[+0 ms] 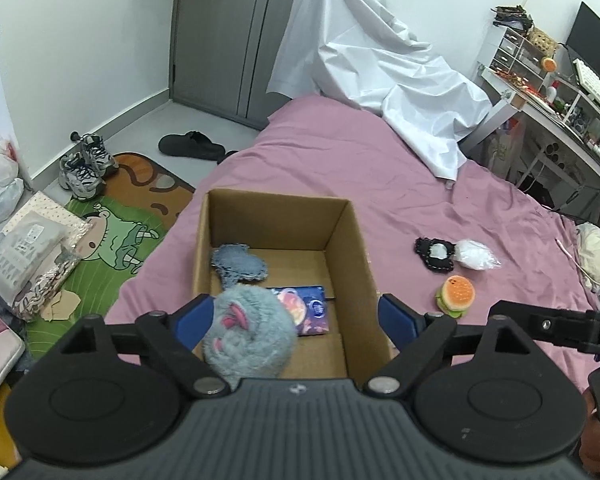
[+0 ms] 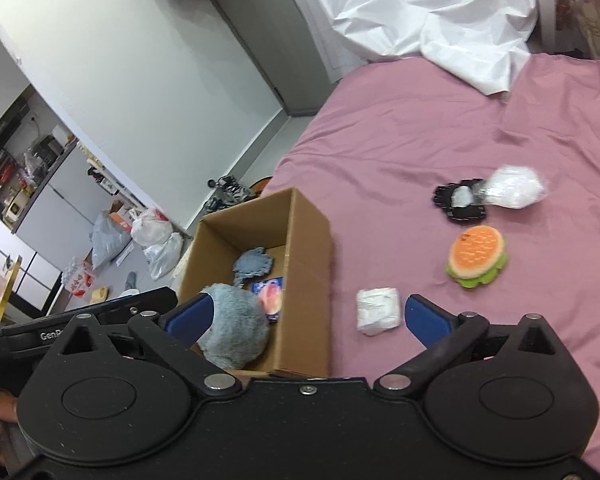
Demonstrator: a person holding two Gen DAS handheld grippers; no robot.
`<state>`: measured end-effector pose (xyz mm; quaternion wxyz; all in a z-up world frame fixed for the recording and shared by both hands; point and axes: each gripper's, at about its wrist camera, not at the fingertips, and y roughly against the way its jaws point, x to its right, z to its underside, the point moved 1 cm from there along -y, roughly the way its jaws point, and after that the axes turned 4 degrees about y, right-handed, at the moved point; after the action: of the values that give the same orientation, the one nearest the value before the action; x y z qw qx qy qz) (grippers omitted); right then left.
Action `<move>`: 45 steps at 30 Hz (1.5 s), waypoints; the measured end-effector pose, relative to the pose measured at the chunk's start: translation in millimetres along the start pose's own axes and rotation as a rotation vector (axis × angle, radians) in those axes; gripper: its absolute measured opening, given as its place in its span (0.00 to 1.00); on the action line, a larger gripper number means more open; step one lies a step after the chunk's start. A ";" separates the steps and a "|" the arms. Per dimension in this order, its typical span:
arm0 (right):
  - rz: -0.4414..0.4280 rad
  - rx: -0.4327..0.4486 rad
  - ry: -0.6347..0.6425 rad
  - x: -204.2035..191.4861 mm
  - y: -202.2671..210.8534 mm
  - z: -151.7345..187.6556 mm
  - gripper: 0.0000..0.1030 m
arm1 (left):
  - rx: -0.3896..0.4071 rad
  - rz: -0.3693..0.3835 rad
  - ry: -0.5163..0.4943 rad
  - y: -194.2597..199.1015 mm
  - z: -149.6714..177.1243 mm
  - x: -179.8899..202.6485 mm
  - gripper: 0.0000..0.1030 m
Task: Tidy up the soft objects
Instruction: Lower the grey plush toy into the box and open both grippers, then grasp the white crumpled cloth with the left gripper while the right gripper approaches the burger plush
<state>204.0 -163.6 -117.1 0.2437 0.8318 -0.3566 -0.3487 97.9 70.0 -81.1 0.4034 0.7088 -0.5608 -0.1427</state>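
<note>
The grey plush toy [image 1: 249,334] lies in the near end of the cardboard box [image 1: 354,264] on the bed [image 1: 340,160]; the left gripper [image 1: 294,320] hangs over it with jaws wide, gripping nothing. The right gripper [image 2: 304,318] is likewise spread wide and empty. The plush appears light, yielding and non-fragile; its bulky middle offers the surest hold. The only legible writing is "GenP", cut off, on the gripper body.

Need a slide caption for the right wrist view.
Open right gripper hovers between cardboard box and white packet; burger plush waits on the pink bedsheet.
</note>
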 end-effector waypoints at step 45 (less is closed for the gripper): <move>0.117 0.046 -0.050 116.7 10.5 9.2 0.85 | -0.221 0.116 -0.258 -106.5 16.2 130.4 0.56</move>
<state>251.3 -260.7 -163.5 0.2355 0.8060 -0.4185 -0.3461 202.8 -50.5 -136.7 0.4109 0.6023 -0.6290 -0.2697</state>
